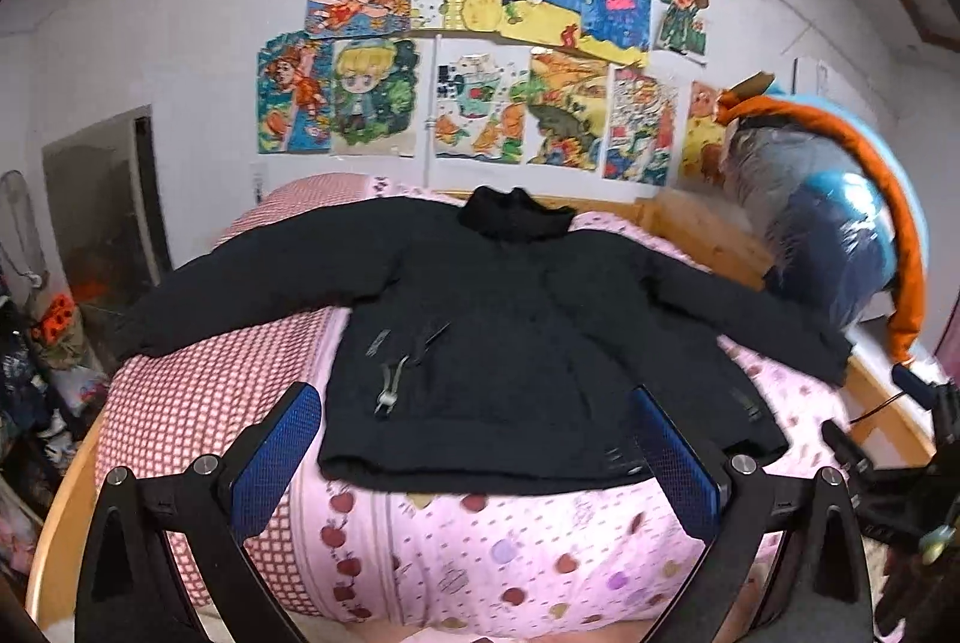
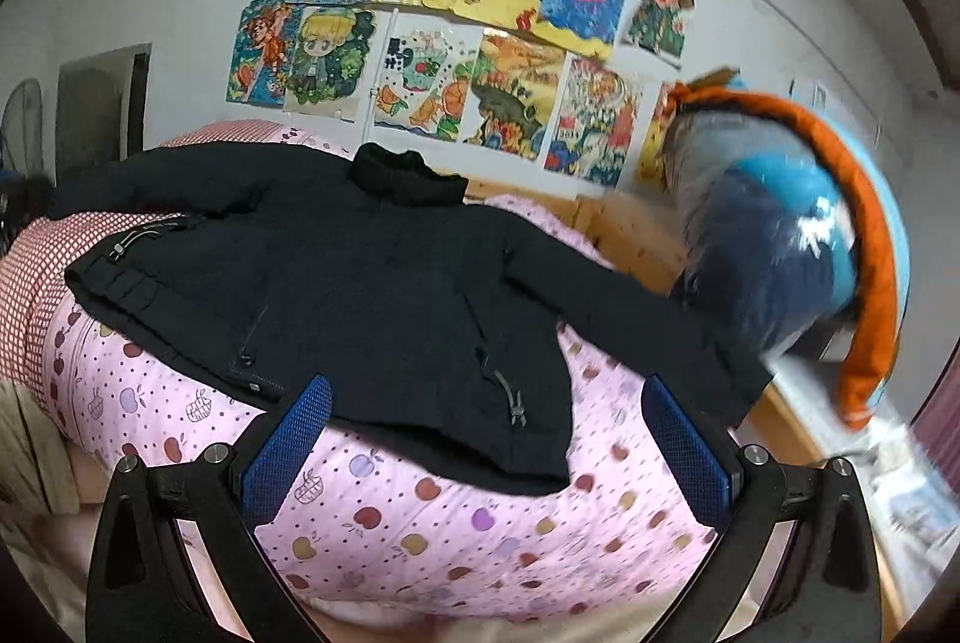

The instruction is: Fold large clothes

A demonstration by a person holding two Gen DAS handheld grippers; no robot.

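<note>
We see a large black padded jacket [image 1: 510,319] lying flat on a pink quilt printed with small apples [image 1: 480,553], which covers a bed with a light wooden frame [image 1: 708,229]. In the left wrist view the jacket fills the middle of the frame: its high collar [image 1: 513,214] points toward the top, one sleeve reaches to the left edge over a red-and-white checked cover [image 1: 180,403], and the other sleeve reaches to the right. Its hem lies in the lower middle, just above the fingers.

Our left gripper [image 1: 480,463] is wide open; its two blue-padded fingers [image 1: 276,454] stand well apart at the bottom of the frame and hold nothing. They hover before the hem, and we cannot tell if they touch the cloth.

In the right wrist view the same jacket [image 2: 372,295] sits in the middle, turned a little, with its hem corner in the lower centre. Our right gripper [image 2: 486,454] is also wide open and empty, its blue pads [image 2: 684,448] on both sides of this corner.

On the white wall at the top of both frames hang many colourful children's drawings [image 1: 480,60]. At the right edge stands a bundle in clear plastic with an orange and blue fabric over it [image 1: 840,223].
</note>
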